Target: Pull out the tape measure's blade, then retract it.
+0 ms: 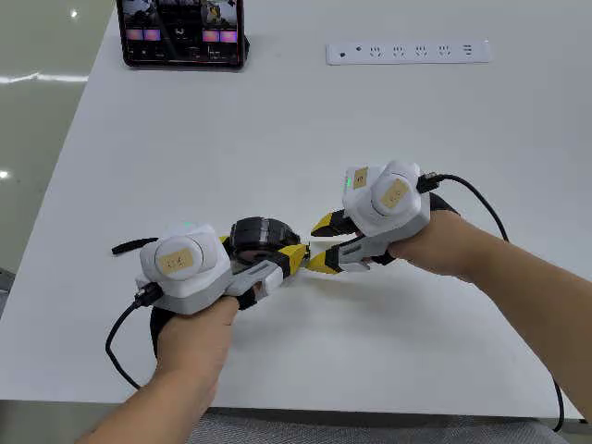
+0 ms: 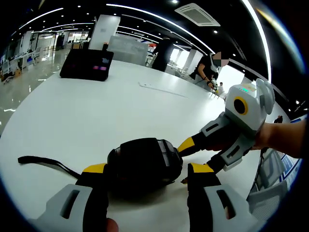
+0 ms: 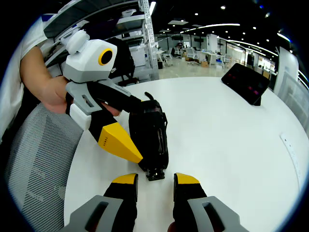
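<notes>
Fingers [image 2: 95, 170] of the left gripper [image 2: 147, 170] were closed around the black tape measure [image 2: 145, 162], one yellow tip on each side of its case. The case sat on the white tabletop [image 1: 277, 139] between the two grippers, its black wrist strap [image 2: 43, 162] trailing away from the right gripper. No blade could be seen drawn out. Facing it, the right gripper [image 3: 156, 180] pointed at the case's blade end, its fingers [image 3: 126, 180] a narrow gap apart, just short of the small tab there and gripping nothing. The left hand [image 1: 199, 333] reached in from the near edge and angled its gripper to the right; the right hand [image 1: 439, 245] came in from the lower right and aimed its gripper leftward. Small print on the left gripper's yellow finger was too fine to read, as were the tan stickers on both grippers. Farther back stood a dark tablet [image 1: 180, 32] and lay a white power strip [image 1: 407, 52].
</notes>
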Demonstrator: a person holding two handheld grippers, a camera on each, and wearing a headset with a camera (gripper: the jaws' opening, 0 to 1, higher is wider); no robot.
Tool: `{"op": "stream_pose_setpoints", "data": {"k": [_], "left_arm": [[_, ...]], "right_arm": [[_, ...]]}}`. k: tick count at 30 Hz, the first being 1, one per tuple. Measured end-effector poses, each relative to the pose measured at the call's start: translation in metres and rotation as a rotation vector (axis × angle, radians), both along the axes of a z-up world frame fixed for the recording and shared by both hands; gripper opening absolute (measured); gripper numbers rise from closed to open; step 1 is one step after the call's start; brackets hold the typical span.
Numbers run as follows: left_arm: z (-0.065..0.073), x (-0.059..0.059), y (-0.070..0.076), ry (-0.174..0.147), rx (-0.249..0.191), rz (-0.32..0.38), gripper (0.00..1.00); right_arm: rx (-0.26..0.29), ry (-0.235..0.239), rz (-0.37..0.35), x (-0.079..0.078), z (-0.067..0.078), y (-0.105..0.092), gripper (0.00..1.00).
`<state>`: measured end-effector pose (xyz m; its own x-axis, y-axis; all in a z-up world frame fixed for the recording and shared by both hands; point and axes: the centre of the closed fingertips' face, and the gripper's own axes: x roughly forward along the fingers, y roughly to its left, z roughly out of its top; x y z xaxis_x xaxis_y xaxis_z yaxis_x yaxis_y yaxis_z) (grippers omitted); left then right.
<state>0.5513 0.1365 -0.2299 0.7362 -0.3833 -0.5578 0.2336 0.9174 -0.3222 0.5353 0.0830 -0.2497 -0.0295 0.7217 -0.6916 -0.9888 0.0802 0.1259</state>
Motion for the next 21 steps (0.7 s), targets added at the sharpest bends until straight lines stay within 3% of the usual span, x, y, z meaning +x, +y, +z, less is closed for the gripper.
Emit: {"op": "stream_pose_setpoints", "data": {"k": [6,9,12,21], "left_arm": [[0.0,0.0,-0.001,-0.002,-0.002,-0.003,0.64],[0.004,-0.001,-0.006,-0.009,-0.026,-0.017,0.7],[0.005,-0.003,-0.006,-0.011,0.002,-0.043,0.71],[0.009,-0.009,-0.007,-0.025,0.018,-0.089,0.73]], "right_arm": [[0.009,-0.002,-0.015,0.002,0.003,-0.002,0.26],[0.011,-0.004,-0.018,0.001,0.007,-0.005,0.28],[0.023,-0.01,-0.032,0.0,0.014,-0.007,0.32],[0.045,-0.017,-0.096,0.0,0.024,-0.015,0.44]]}}
